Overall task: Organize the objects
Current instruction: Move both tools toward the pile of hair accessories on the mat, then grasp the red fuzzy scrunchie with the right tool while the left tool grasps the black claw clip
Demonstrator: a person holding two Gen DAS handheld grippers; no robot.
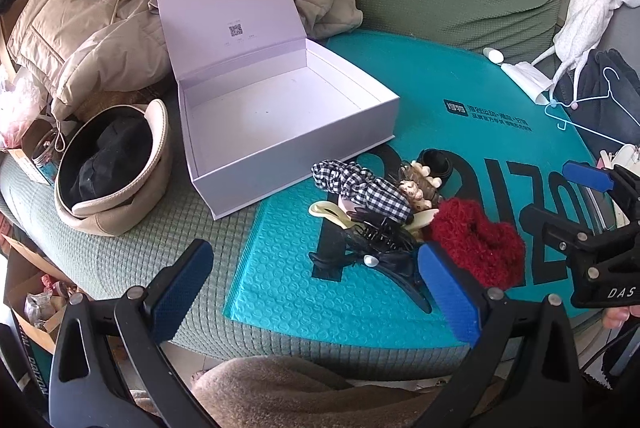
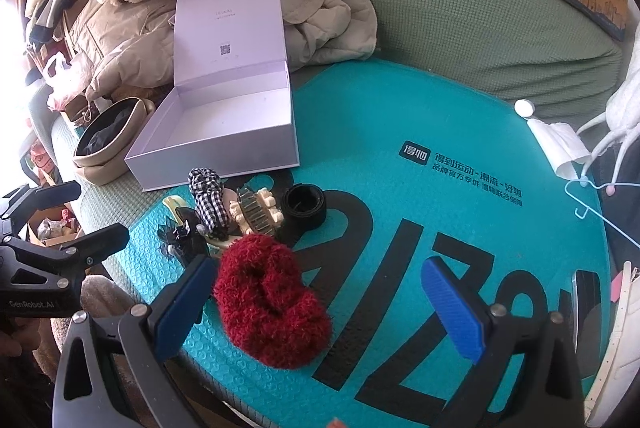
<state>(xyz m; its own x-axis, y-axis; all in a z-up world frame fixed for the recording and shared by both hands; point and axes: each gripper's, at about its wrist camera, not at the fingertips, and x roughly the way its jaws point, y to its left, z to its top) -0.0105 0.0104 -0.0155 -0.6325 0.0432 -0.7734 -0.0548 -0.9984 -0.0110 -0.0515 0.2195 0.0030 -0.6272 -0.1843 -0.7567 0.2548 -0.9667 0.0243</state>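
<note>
Both grippers — left gripper (image 1: 316, 292) and right gripper (image 2: 320, 304) — are hovering open, empty; best pinching the red scrunchie (image 2: 272, 304) centrally, then carrying it to the white box (image 1: 280, 116).

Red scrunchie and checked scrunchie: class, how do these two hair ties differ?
The red scrunchie is fuzzy and plain; the checked scrunchie is smooth black-and-white fabric. The red one looks bulkier and lies alone on the teal mailer; the checked one lies draped over hair clips. Both lie outside the open box.

Box: white box (image 1: 280, 116), lid upright, open, upper left of centre.
Red scrunchie (image 2: 272, 300): fluffy, lower centre.
Gingham scrunchie (image 2: 208, 198), claw clips (image 2: 258, 214): piled mid-frame.
</note>
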